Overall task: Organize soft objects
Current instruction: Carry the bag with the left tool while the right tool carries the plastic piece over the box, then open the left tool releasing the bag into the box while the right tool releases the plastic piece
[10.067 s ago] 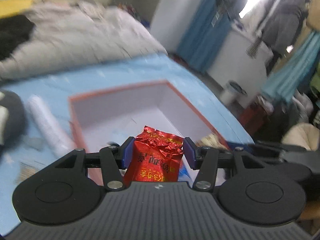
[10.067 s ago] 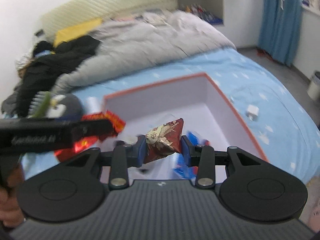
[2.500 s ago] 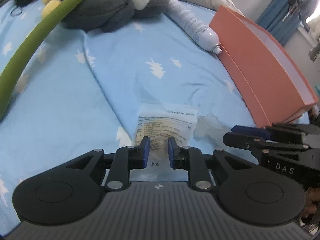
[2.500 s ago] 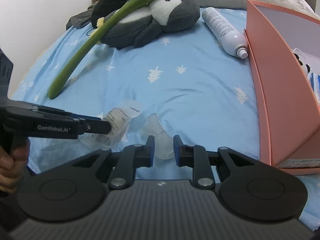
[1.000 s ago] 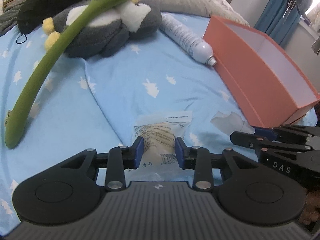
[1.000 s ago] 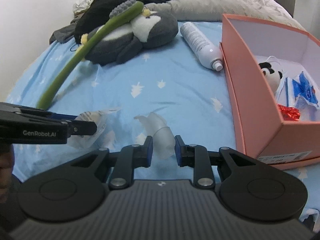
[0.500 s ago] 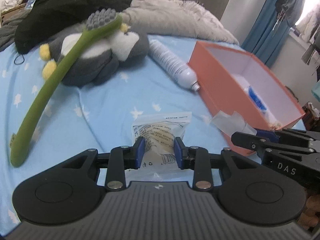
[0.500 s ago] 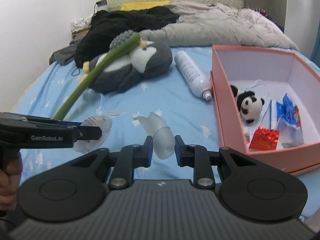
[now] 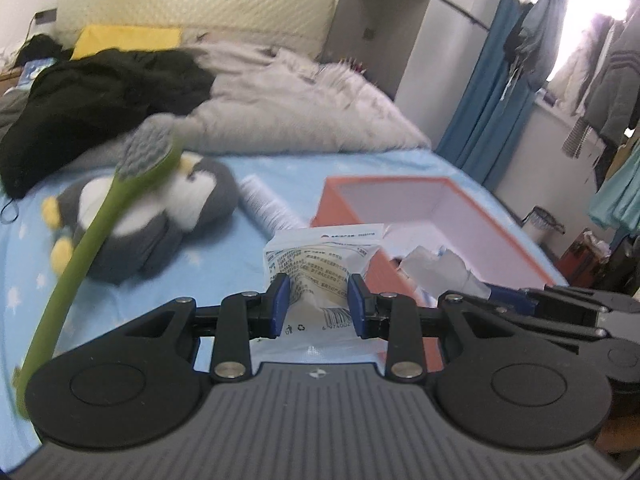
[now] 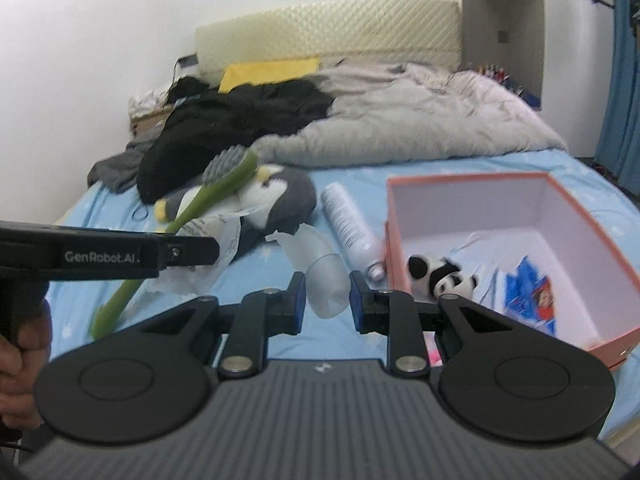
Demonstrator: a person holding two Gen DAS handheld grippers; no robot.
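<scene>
My left gripper [image 9: 318, 300] is shut on a white printed plastic packet [image 9: 320, 264] and holds it above the bed, left of the orange box [image 9: 404, 184]. My right gripper [image 10: 328, 300] is shut on a small clear plastic pouch [image 10: 324, 276], also lifted, left of the orange box [image 10: 468, 180]. The box holds a panda toy [image 10: 440, 276], a blue wrapper [image 10: 528, 284] and white items. The left gripper [image 10: 188, 252] with its packet shows at the left of the right wrist view; the right gripper [image 9: 504, 292] with its pouch shows at the right of the left wrist view.
A grey penguin plush [image 10: 276, 196] lies on the blue sheet with a long green brush [image 9: 92, 236] across it. A white spray bottle [image 10: 348, 224] lies beside the box. A grey duvet [image 10: 420, 120] and black clothes [image 10: 240, 116] are piled behind.
Both grippers have risen from the sheet with their packets and moved toward the orange box; the views now look level across the bed.
</scene>
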